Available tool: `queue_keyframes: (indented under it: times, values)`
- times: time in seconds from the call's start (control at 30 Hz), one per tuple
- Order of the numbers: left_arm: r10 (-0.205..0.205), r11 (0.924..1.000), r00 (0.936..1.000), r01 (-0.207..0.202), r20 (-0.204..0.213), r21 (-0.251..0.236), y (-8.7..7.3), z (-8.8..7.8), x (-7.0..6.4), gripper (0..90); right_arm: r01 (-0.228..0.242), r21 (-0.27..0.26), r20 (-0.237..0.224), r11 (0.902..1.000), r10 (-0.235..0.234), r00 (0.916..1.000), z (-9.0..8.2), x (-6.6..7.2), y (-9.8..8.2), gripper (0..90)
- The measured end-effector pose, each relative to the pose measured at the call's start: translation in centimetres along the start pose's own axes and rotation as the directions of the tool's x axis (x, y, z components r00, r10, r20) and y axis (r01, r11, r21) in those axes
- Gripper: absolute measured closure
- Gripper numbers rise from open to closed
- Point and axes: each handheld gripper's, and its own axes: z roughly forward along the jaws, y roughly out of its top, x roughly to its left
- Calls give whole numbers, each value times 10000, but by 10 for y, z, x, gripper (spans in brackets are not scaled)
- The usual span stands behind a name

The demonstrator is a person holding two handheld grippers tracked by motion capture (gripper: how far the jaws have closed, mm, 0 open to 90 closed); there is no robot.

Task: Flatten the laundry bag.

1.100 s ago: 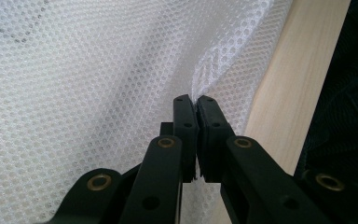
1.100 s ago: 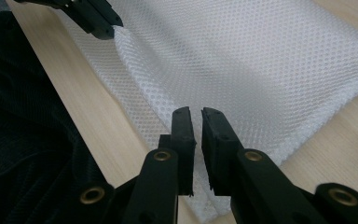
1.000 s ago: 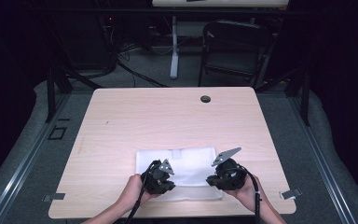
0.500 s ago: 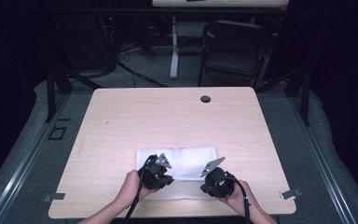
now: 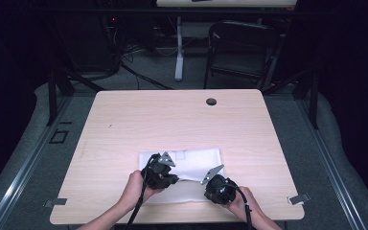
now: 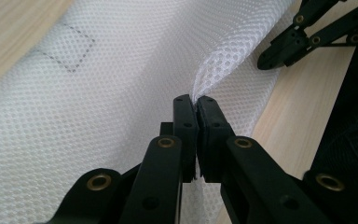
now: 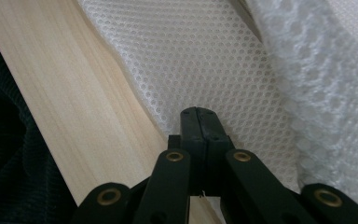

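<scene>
mesh cloth (image 5: 191, 165) on table (image 5: 124, 124), near edge | claws on its near side

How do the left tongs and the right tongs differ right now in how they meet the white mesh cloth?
The left tongs pinch a raised fold of the white mesh cloth, lifting it into a ridge; the right tongs press shut at its flat edge, with no pinched fold visible. The left tongs sit over the cloth, the right tongs by its corner near the table edge. Both are closed.

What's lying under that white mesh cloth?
The white mesh cloth lies on the wooden table, whose light top shows around it. Whether anything sits beneath or between its layers is hidden.
</scene>
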Motion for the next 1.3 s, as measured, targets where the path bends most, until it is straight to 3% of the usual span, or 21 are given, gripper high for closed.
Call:
queue_keyframes:
  times: [0.37,1.0,1.2,1.27,1.3]
  values:
    - [-174,9977,9990,146,-418,-663,18,-20,9,881,-58,26,-92,10000,58,9999,0,1,-2,900]
    - [-146,9959,9953,59,-955,-904,43,-35,22,882,-3,238,-390,9997,13,9992,-3,-1,-5,900]
    - [-173,9953,9959,88,-887,-963,50,-37,27,882,105,391,-469,9992,-87,9989,-5,-1,-7,900]
    - [-224,9944,9957,129,-894,-1050,52,-38,29,882,149,373,-526,9992,-130,9985,-6,-1,-6,900]
    - [-230,9943,9959,137,-880,-1054,53,-38,30,882,83,92,-456,9999,-79,9989,-8,1,-6,900]
